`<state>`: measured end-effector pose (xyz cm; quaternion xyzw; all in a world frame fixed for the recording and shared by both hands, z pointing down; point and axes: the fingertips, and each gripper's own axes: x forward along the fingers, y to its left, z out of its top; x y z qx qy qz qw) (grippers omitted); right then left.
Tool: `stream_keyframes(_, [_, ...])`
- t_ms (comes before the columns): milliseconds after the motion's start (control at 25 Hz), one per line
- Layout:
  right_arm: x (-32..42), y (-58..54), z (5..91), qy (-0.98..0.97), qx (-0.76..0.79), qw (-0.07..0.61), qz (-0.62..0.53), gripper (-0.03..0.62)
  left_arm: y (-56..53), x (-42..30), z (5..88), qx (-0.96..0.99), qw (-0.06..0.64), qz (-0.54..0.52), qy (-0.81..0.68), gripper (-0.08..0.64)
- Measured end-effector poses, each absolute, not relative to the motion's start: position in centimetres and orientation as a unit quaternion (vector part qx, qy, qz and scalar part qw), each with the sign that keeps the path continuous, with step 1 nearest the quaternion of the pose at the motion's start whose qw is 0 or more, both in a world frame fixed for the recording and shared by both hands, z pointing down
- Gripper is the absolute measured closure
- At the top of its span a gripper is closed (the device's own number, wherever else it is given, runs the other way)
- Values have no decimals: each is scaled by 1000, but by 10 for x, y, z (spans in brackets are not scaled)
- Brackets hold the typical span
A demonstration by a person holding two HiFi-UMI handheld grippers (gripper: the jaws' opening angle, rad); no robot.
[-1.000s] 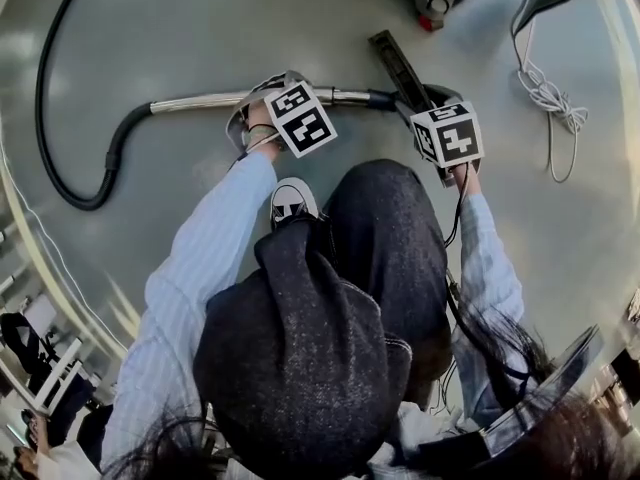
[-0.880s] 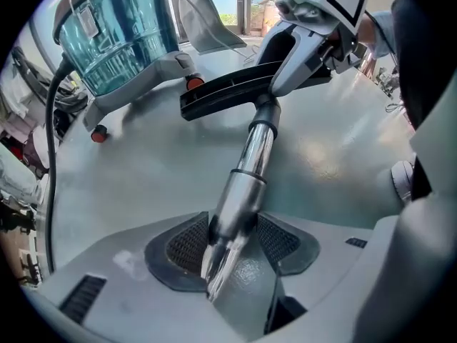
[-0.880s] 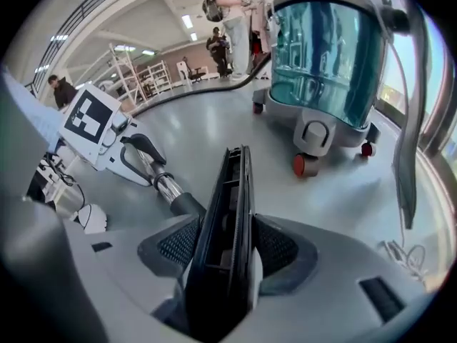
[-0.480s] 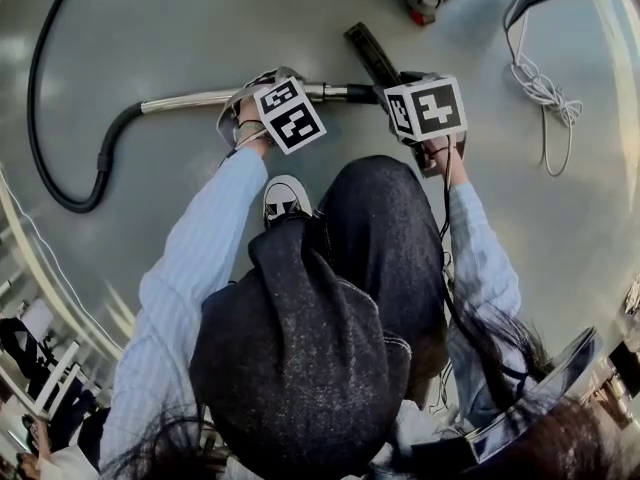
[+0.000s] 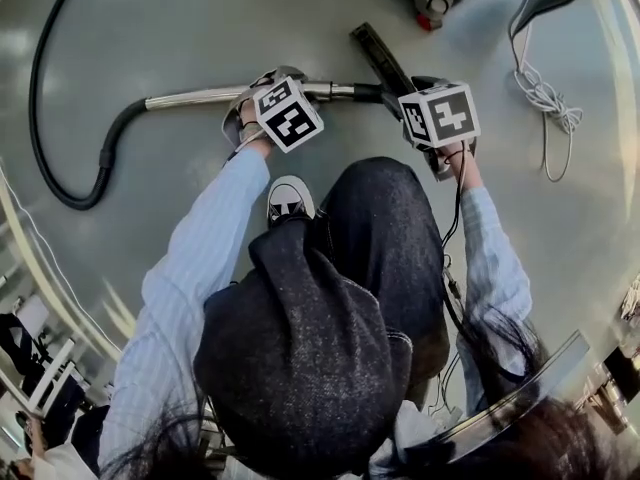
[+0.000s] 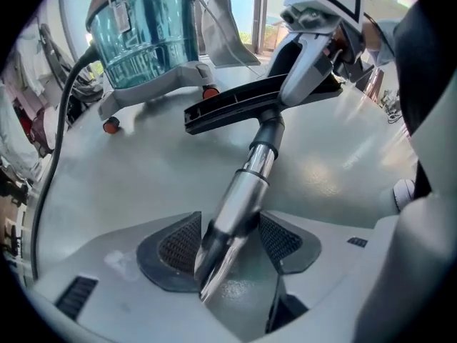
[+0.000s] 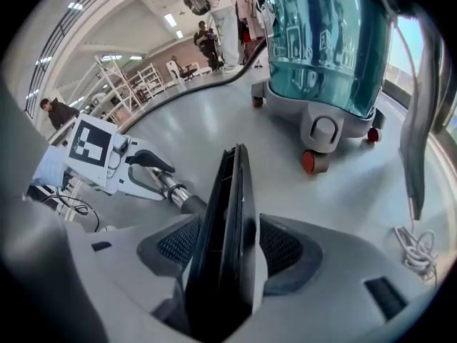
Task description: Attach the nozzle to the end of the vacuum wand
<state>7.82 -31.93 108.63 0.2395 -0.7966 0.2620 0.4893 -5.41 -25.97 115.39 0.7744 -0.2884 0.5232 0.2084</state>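
- Your left gripper (image 6: 227, 243) clamps the wand (image 6: 251, 181); jaws of your right gripper (image 7: 226, 247), just eased wider, grip the nozzle (image 7: 230, 199), mid-joining.
- Next: push it fully home.

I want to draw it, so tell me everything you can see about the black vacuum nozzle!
The nozzle is a long, narrow, black plastic head, turned on edge. The pads of the right gripper clamp its near part, though the jaws have just been opening slightly. Its neck meets the black end of the shiny metal wand, which the left gripper holds. Whether it has clicked on I cannot tell.
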Motion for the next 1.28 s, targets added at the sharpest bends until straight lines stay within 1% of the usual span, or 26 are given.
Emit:
stream_keyframes(120, [86,-309,1087,-796,228,494,266,345,-256,-64,1153,769,188,530,-303,331])
stream_keyframes(240, [93,-298,1091,-788,202,516,267,345,-250,-89,1157,743,142,583,-297,331])
stream_keyframes(320, [95,-295,1094,-786,197,520,270,345,-245,-108,1162,731,125,605,-290,331])
stream_keyframes(520, [97,-295,1100,-748,205,535,334,347,-246,-117,1169,730,145,598,-297,333])
stream_keyframes(600, [95,-299,1104,-730,209,521,390,353,-248,-114,1169,732,159,589,-302,333])
stream_keyframes(720, [90,-302,1102,-703,211,477,483,374,-249,-111,1168,730,180,578,-317,330])
stream_keyframes(800, [86,-302,1097,-693,219,449,519,377,-248,-110,1167,725,173,583,-323,331])
stream_keyframes(880, [83,-301,1094,-695,226,428,532,380,-248,-110,1167,725,161,585,-326,331])
stream_keyframes(960, [80,-303,1093,-717,216,436,500,379,-251,-110,1167,728,153,590,-315,331])
stream_keyframes(1080, [81,-302,1095,-757,176,489,396,360,-255,-104,1168,737,144,598,-281,341])
stream_keyframes(1120, [82,-301,1097,-768,163,496,371,352,-256,-102,1169,740,143,597,-275,342])
stream_keyframes(1280, [83,-298,1102,-804,174,468,323,350,-254,-101,1171,739,153,592,-281,341])
